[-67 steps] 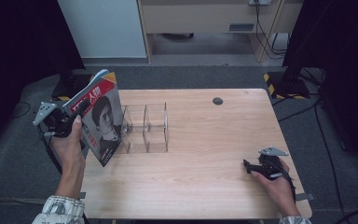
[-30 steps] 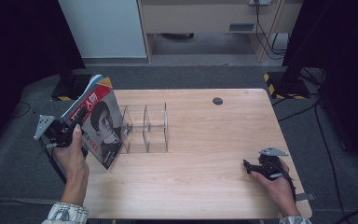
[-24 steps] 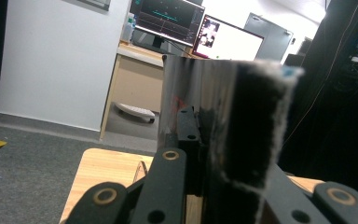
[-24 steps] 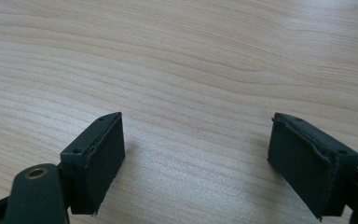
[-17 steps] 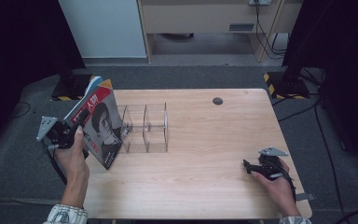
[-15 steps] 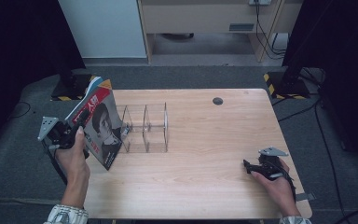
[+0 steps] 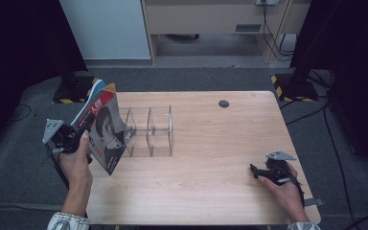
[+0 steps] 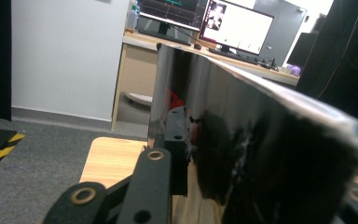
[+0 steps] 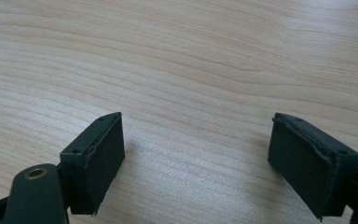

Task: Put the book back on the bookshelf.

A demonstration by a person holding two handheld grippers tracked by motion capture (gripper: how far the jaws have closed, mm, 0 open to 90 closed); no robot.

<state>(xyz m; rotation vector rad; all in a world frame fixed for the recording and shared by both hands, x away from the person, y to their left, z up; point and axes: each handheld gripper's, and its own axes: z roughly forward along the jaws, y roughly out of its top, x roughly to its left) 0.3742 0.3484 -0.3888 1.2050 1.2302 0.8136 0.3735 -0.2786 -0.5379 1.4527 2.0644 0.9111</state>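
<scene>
Right gripper (image 7: 256, 171) rests idle near the table's (image 7: 211, 191) front right with jaws wide and empty, while the left gripper (image 7: 84, 135), jaws just easing apart around the magazine (image 7: 103, 132), stands it tilted just beside the clear rack (image 7: 149, 132), insertion into its 3 slots judged outstanding.

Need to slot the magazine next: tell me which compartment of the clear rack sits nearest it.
The leftmost compartment of the clear rack: its outer wall stands right beside the magazine, unlike the middle and right ones.
</scene>
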